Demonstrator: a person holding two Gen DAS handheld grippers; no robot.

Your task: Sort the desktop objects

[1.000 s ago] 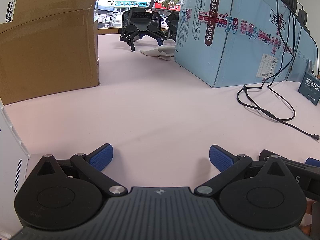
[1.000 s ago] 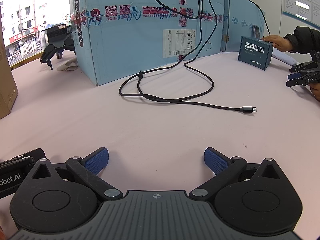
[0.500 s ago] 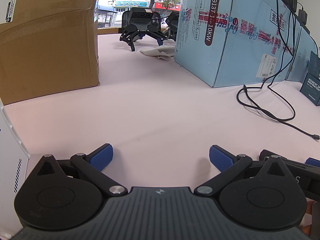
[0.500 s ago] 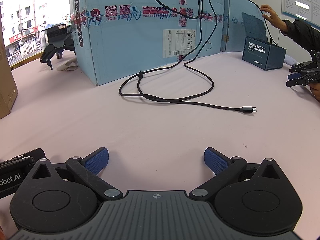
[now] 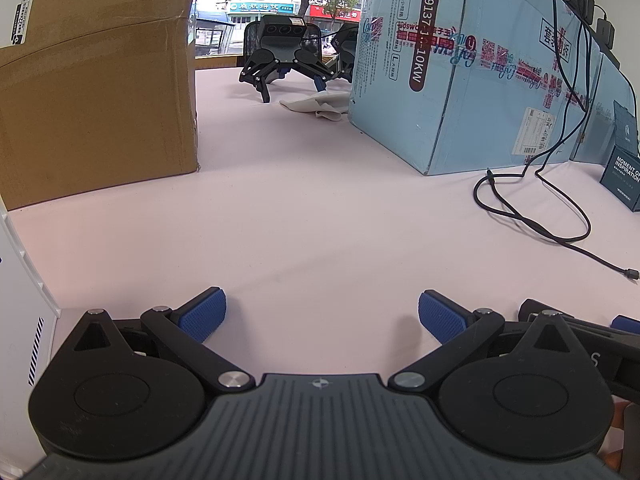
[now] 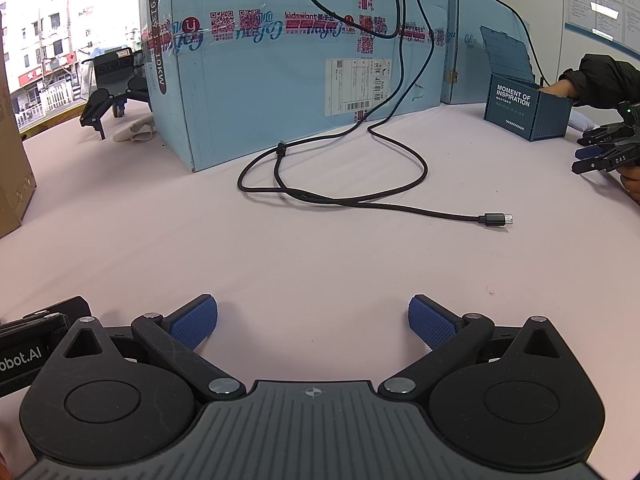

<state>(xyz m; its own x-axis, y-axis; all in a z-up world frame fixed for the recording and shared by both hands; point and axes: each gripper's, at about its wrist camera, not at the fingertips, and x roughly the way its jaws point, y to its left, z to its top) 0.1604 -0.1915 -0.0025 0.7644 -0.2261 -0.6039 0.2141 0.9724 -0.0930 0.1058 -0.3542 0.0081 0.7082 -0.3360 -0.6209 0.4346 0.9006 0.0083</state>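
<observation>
Pink tabletop [image 6: 320,256] between parted jaws

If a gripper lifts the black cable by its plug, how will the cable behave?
The black cable lies in loose loops, so it is probably floppy and would trail. Its far end runs up over the blue carton, so it may tug back. The plug looks small, perhaps slippery to pinch.

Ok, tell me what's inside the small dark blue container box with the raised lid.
A person's hand reaches into the small dark blue container box; its walls hide whatever lies inside.

"MOMENT OF INSPIRATION" on container [image 6: 524,110]
</observation>
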